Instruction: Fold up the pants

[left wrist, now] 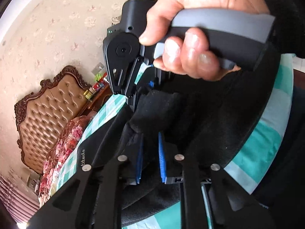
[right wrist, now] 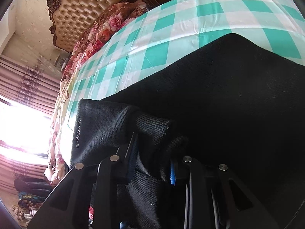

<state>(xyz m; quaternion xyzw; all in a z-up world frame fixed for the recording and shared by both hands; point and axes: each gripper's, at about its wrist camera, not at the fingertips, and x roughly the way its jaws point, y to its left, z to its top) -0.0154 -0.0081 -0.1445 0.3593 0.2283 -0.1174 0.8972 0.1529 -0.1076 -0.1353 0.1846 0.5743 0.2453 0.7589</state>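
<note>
Black knit pants (left wrist: 219, 118) with small white lettering lie on a teal-and-white checked cloth. My left gripper (left wrist: 150, 158) has its blue-padded jaws closed on a fold of the black fabric. The right gripper (left wrist: 131, 72), held in a bare hand, shows just ahead in the left wrist view. In the right wrist view the right gripper (right wrist: 152, 164) is shut on the ribbed cuff (right wrist: 152, 127) of the pants (right wrist: 238, 99), lifted off the cloth.
The checked cloth (right wrist: 171, 26) covers the surface under the pants. A floral quilt (right wrist: 106, 30) and a tufted tan headboard (right wrist: 80, 5) lie beyond it. A bright window with striped curtains (right wrist: 28, 131) is at the left.
</note>
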